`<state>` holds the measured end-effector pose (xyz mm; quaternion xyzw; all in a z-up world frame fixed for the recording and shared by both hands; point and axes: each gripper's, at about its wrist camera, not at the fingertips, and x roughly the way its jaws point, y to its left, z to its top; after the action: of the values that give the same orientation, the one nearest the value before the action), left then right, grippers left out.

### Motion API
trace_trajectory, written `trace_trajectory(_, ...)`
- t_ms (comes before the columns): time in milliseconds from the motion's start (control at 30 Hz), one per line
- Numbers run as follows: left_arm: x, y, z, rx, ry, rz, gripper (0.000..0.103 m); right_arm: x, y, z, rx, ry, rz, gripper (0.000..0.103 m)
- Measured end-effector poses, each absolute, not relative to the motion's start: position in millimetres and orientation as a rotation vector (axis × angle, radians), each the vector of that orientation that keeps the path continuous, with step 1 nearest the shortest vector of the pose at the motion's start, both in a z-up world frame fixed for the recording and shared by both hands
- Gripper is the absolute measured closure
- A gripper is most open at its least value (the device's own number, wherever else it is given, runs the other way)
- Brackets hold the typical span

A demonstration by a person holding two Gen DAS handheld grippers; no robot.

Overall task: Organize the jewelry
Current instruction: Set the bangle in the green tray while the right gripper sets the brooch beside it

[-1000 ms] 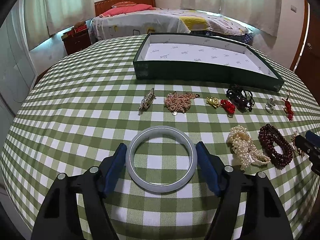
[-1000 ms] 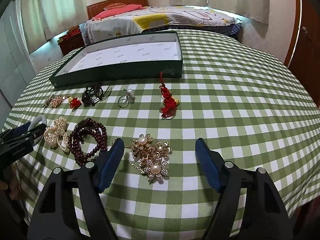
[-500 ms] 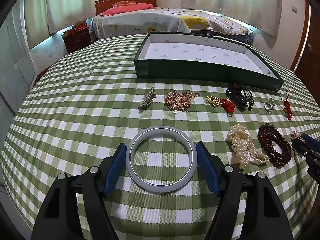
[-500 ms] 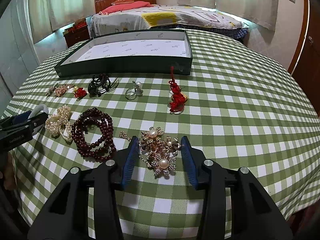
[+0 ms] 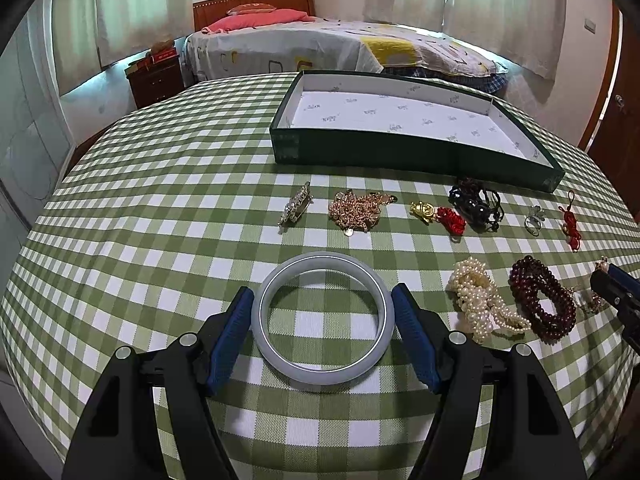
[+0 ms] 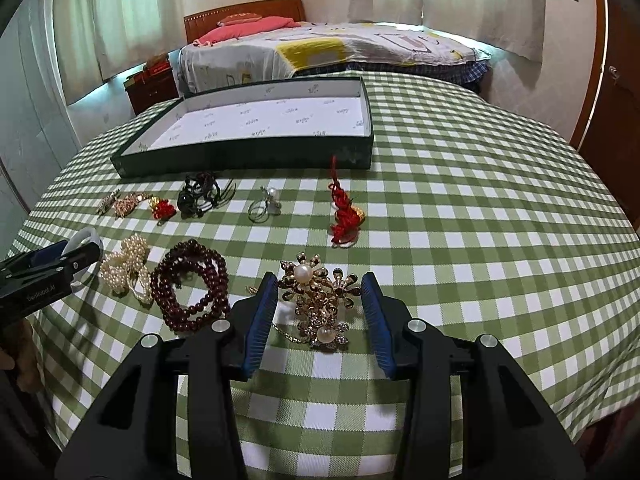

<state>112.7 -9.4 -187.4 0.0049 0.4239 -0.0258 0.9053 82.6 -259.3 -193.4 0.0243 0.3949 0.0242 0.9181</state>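
Here, left wrist view: left gripper (image 5: 322, 330) clasping pale bangle (image 5: 322, 322) on tablecloth, before empty green box (image 5: 400, 152); right wrist view: right gripper (image 6: 320, 316) half-closed around pearl flower brooch (image 6: 318, 304), contact unclear; next, probably squeeze, lift, carry boxward

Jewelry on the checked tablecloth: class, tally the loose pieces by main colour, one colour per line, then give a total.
Gold or rose-gold: 3 (chain pile, charm, flower brooch)
Silver: 2 (clip, ring)
Red: 2 (tassel, beads)
White: 1 (pearls)
Black: 1 (cord bracelet)
Grey: 1 (bangle)
Total: 10
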Motion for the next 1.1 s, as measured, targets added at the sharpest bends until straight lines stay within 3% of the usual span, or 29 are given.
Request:
trace_trajectory(700,111.7,-10.6,-171.6,0.008,0.835,-0.058,0.035,77.2,-257.9,-172.4,0.051,0.737,0.053,0.062)
trace_trajectory(1100,116.9,-14.3,-129.5,-0.011,0.742,-0.082,0.035,84.5,-256.5,-127.1,0.080,0.628,0.085,0.062)
